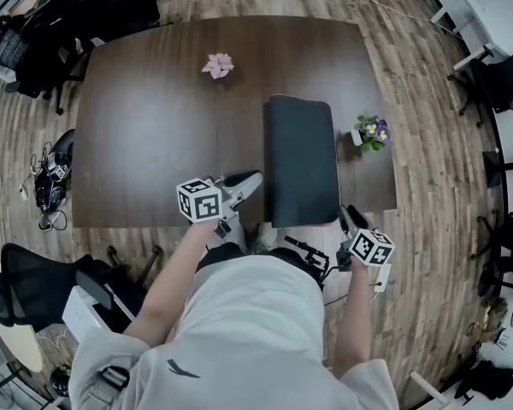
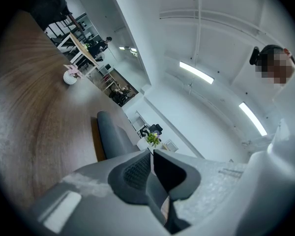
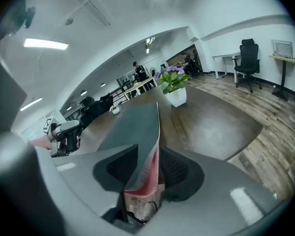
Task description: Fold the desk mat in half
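Note:
The dark grey desk mat (image 1: pixel 301 161) lies doubled over on the brown table (image 1: pixel 145 135), its long side running away from me. My right gripper (image 1: pixel 350 218) is at the mat's near right corner. In the right gripper view the mat's (image 3: pixel 137 124) two layers, with the pink underside showing, stand between the jaws of the right gripper (image 3: pixel 155 157); a gap shows beside the left pad. My left gripper (image 1: pixel 251 181) hovers at the mat's near left edge. Its jaws (image 2: pixel 151 154) are almost together with nothing between them, and the mat (image 2: pixel 110 134) lies just ahead.
A pink flower ornament (image 1: pixel 218 65) sits at the table's far middle. A small potted plant with purple flowers (image 1: pixel 372 131) stands right of the mat, close to the table's right edge. Office chairs (image 1: pixel 34 49) and cables crowd the floor at the left.

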Motion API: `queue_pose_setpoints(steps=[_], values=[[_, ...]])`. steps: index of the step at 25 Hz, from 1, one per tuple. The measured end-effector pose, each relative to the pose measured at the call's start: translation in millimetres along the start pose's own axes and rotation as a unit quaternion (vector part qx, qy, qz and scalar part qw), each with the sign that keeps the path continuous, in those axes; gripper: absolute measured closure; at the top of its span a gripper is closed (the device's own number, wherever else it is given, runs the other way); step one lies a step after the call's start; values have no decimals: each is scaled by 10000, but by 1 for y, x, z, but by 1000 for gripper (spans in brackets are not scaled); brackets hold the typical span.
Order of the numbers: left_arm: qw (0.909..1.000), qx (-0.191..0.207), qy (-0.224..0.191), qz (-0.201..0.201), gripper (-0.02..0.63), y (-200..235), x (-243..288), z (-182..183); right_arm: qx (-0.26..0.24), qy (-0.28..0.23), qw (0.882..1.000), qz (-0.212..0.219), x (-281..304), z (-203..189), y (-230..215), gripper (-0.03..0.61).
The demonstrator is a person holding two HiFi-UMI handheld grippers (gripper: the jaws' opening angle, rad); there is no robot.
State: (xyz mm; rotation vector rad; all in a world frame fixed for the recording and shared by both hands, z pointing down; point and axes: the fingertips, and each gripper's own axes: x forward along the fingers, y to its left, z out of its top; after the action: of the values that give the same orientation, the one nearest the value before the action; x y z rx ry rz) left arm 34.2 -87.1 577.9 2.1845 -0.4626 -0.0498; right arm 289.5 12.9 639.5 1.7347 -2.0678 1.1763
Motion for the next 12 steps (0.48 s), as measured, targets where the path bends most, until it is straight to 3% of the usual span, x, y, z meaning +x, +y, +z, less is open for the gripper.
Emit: queue_pose_setpoints(steps=[4,7,9,12], values=[[9989,366,-238,175,589,-2,-19,10,-361,-582,9974,210,-30,29,22,460],[9914,978,-710,495,589,-8,-47,32,-910,-1061,9899,254,-45,62,49,512],[9780,1574,-1080,837,601,-14,-71,49,-1328,-1471,9799,232,-53,86,69,566],[9496,2403,-1489,1355,604,-25,-104,68,-1619,-2060,9644,354,-59,120,97,578]])
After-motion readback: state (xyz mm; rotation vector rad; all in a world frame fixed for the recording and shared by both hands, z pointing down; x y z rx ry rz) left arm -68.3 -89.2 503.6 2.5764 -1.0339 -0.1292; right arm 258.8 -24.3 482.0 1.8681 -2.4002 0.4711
